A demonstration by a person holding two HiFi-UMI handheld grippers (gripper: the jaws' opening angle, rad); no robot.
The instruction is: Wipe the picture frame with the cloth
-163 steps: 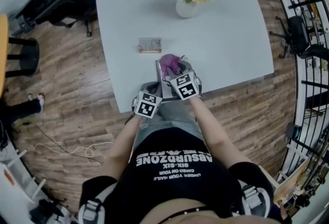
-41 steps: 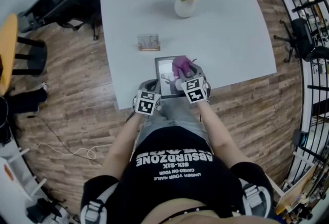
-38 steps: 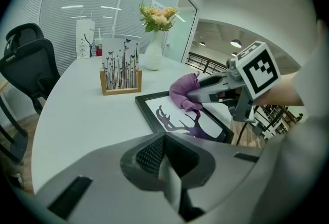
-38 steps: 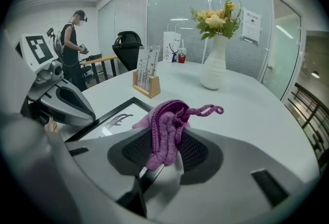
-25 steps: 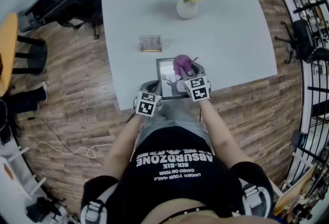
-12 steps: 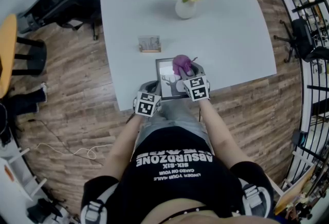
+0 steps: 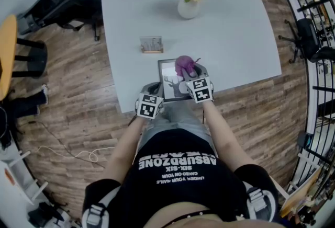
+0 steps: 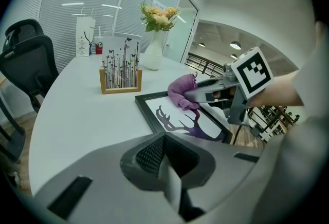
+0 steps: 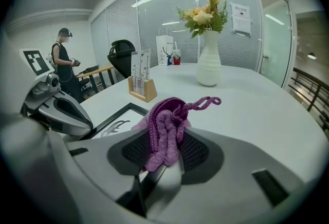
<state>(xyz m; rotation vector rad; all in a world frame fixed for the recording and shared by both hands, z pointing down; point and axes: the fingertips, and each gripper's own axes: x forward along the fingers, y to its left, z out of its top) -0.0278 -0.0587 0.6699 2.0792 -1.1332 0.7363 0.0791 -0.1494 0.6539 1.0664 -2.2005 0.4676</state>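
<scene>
So, my read is that the wipe is mid-job. The right gripper (image 7: 187, 72) is clamped on the bunched purple cloth (image 7: 183, 65), and the cloth sits on the far right part of the picture frame (image 7: 168, 83), which lies flat at the near edge of the white surface (image 7: 230, 28). I'd guess the near and left parts of the glass are what's left, but nothing shows which bits are already clean.

The left gripper (image 8: 165, 166) has its jaws together with nothing between them. It sits just beside the frame's near left corner, not gripping it.

Count:
- one frame
- one cloth
- two grippers
- one vase of flowers (image 7: 188, 8)
- one small wooden card holder (image 7: 152, 44) just past the frame
</scene>
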